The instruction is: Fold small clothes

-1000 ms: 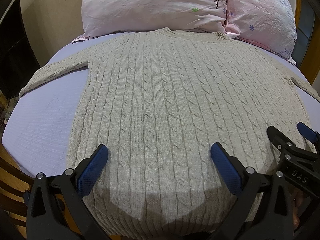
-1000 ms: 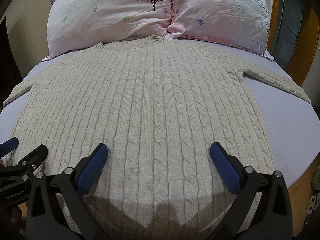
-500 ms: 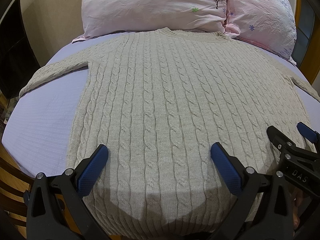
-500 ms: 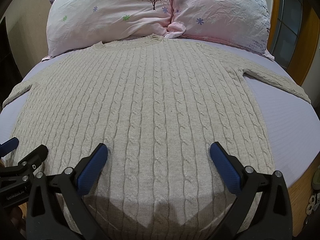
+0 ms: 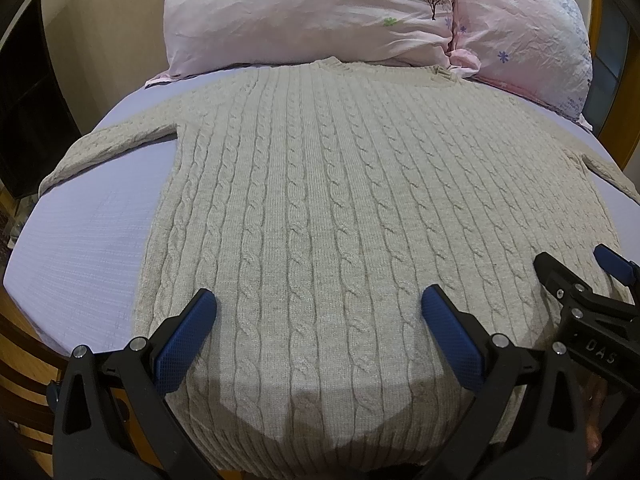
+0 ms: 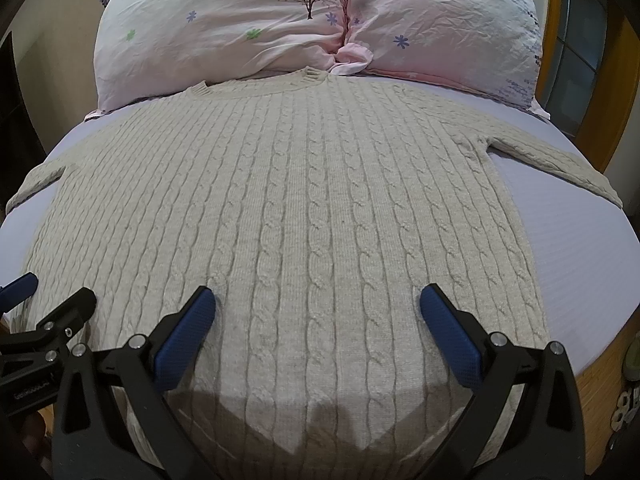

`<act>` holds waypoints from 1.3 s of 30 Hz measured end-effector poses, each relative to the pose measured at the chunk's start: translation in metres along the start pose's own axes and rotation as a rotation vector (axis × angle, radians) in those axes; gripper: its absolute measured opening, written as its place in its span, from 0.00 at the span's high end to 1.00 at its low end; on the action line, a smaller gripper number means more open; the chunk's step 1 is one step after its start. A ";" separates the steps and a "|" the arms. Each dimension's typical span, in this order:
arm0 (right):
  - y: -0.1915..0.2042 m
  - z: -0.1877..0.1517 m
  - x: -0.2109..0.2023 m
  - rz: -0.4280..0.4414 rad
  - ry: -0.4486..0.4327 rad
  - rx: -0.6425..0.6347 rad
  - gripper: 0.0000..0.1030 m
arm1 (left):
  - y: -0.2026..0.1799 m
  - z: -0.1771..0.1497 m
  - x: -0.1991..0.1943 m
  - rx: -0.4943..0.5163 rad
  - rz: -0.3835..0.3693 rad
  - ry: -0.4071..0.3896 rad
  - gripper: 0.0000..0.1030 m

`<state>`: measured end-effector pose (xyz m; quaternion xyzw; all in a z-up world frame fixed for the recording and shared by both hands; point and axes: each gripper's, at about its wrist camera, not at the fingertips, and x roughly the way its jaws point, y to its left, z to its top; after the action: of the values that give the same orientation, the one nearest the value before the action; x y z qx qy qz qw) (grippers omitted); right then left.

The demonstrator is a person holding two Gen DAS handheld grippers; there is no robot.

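A beige cable-knit sweater (image 5: pixel 340 200) lies flat and face up on a lilac bed sheet (image 5: pixel 88 232), collar toward the pillows, both sleeves spread out sideways. It also fills the right wrist view (image 6: pixel 304 208). My left gripper (image 5: pixel 318 304) is open and empty, hovering over the sweater's lower left part near the hem. My right gripper (image 6: pixel 316 306) is open and empty over the lower right part. Each gripper shows at the edge of the other's view: the right one (image 5: pixel 576 276) and the left one (image 6: pixel 48 300).
Two pink flowered pillows (image 6: pixel 248 20) (image 6: pixel 444 20) lie at the head of the bed, touching the collar. The bed's wooden frame (image 6: pixel 600 364) shows at the near right. A dark cabinet (image 5: pixel 28 92) stands to the left. A wooden door frame (image 6: pixel 624 80) is at the right.
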<state>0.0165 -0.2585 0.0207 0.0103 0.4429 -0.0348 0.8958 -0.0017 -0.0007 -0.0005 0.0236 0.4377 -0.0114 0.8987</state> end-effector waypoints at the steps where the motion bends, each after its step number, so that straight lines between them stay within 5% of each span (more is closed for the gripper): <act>1: 0.000 0.000 0.000 0.002 -0.001 -0.002 0.02 | 0.001 -0.001 0.000 0.001 0.000 -0.003 0.01; 13: -0.009 -0.009 -0.004 0.096 -0.077 -0.069 0.02 | 0.002 -0.007 -0.007 0.023 -0.014 -0.070 0.01; 17: -0.076 0.017 -0.026 0.245 -0.136 0.119 0.02 | 0.014 -0.009 -0.012 0.016 -0.076 -0.110 0.01; 20: -0.158 0.042 -0.036 0.198 -0.202 0.338 0.03 | 0.043 0.003 -0.016 -0.050 -0.131 -0.156 0.01; 22: -0.224 0.054 -0.029 0.148 -0.212 0.508 0.15 | 0.067 0.015 -0.015 -0.083 -0.148 -0.187 0.01; 24: -0.288 0.062 -0.013 0.065 -0.181 0.666 0.41 | 0.091 0.027 -0.012 -0.123 -0.113 -0.197 0.01; 29: -0.398 0.054 0.029 -0.064 -0.089 0.995 0.52 | 0.148 0.038 -0.012 -0.278 -0.082 -0.273 0.01; 32: -0.425 0.050 0.044 -0.056 -0.095 1.091 0.60 | 0.173 0.041 -0.013 -0.369 -0.066 -0.297 0.01; 36: -0.449 0.050 0.057 -0.075 -0.114 1.162 0.91 | 0.209 0.052 -0.003 -0.484 -0.072 -0.306 0.01; 39: -0.446 0.069 0.055 -0.112 -0.134 1.112 0.93 | 0.233 0.054 0.001 -0.547 -0.060 -0.309 0.01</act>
<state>0.0726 -0.7098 0.0239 0.4552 0.3001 -0.3110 0.7785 0.0511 0.2292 0.0394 -0.2338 0.2836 0.0769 0.9268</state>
